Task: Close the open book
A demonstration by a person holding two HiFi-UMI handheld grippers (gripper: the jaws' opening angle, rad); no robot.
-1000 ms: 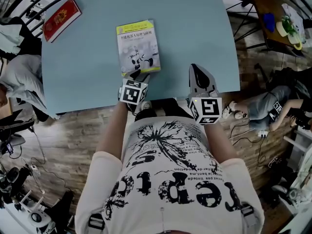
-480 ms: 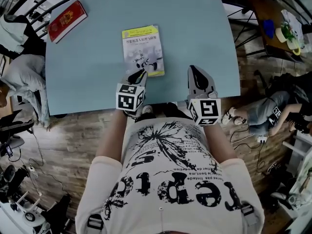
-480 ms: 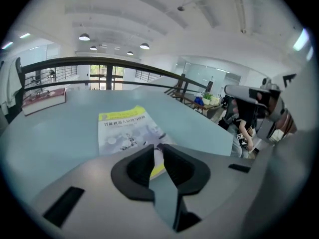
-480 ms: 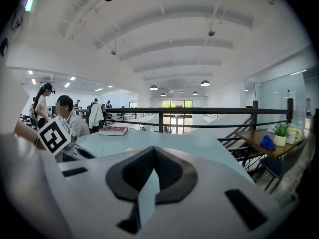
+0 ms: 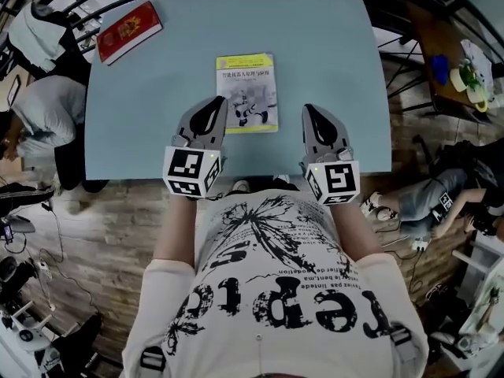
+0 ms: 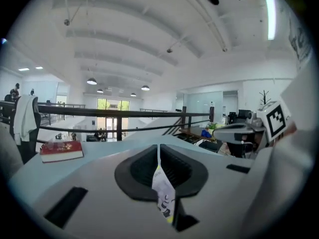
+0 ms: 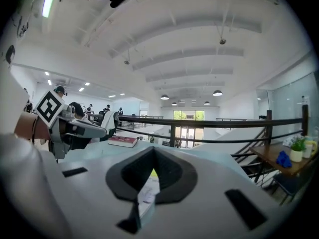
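Head view, seeing the book [image 5: 247, 93] lying shut near the front edge of the desk [image 5: 142, 132], long axis pointing away, just ahead and nearer the left gripper [image 5: 213, 109], just been closing its jaws on nothing; right gripper [image 5: 313, 116] pinching shut, empty too.

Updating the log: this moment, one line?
book: closed on table; left hand-held gripper: jaws just closed, empty; right hand-held gripper: shut, empty

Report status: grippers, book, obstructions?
Left gripper just closed, empty; right gripper shut, empty. Book closed, flat on table. Nothing in the way; red book at far corner.
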